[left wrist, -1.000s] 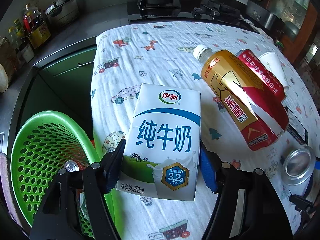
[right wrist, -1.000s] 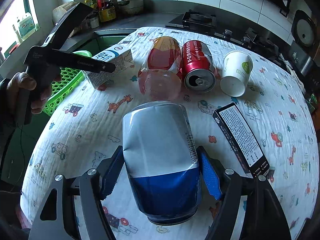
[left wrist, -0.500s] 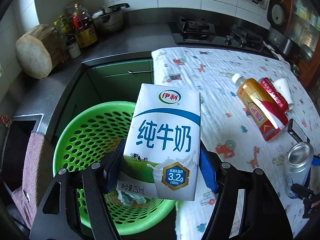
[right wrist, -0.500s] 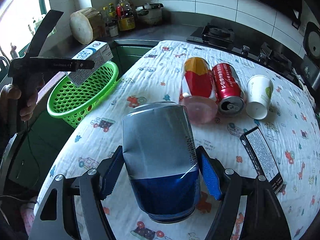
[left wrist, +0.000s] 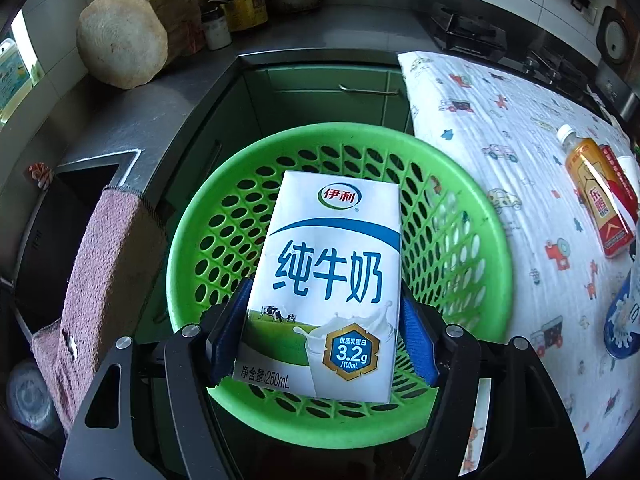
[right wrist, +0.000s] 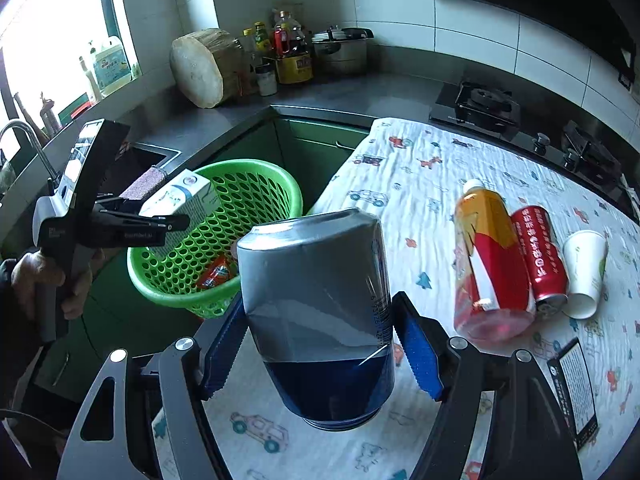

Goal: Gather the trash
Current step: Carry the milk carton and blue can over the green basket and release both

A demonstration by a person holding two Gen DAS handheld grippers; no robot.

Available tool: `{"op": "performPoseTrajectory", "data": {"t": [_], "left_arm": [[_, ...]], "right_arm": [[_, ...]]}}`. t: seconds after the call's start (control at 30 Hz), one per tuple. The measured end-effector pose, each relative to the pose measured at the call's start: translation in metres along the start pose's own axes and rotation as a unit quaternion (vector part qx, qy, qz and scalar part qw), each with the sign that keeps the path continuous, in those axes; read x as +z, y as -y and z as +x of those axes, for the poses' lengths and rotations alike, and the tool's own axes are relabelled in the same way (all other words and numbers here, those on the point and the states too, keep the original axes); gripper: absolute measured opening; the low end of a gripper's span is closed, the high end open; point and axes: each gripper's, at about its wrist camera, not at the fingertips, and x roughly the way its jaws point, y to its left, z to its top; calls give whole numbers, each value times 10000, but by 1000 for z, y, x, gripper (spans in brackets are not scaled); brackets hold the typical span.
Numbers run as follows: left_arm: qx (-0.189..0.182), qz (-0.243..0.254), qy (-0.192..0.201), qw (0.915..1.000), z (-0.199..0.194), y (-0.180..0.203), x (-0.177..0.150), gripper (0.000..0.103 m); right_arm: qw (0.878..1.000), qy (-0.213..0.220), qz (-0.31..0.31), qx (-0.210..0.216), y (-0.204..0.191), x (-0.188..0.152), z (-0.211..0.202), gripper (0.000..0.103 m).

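My left gripper is shut on a white and blue milk carton and holds it over the green perforated basket. From the right wrist view the carton hangs above the basket, which holds a red wrapper. My right gripper is shut on a dented silver and blue can, held above the table's left edge near the basket.
On the patterned cloth lie an orange-red bottle, a red can, a white paper cup and a black box. A sink, a pink towel and a wooden block flank the basket.
My left gripper has carried the carton left, from over the table to over the basket. My right gripper has lifted the can and moved it left toward the basket.
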Motion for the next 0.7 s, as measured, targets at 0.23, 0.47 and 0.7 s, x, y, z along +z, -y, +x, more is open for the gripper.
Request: {"op": "performPoseTrajectory", "data": {"t": [0.23,0.47,0.7], "left_arm": [[14,-229,-60,9997,4,-27,-7,72],[87,-435,60,9990,-5,-50,-9,78],[143,-589,179,9980,-17,-66,-11,82]], "right_arm": [[9998,-34,-6,199,-26,24,30,70],[9992,-87,-119,380,-53,44,58,70],[9984,-93,-270,481,-77,57,84,69]]}}
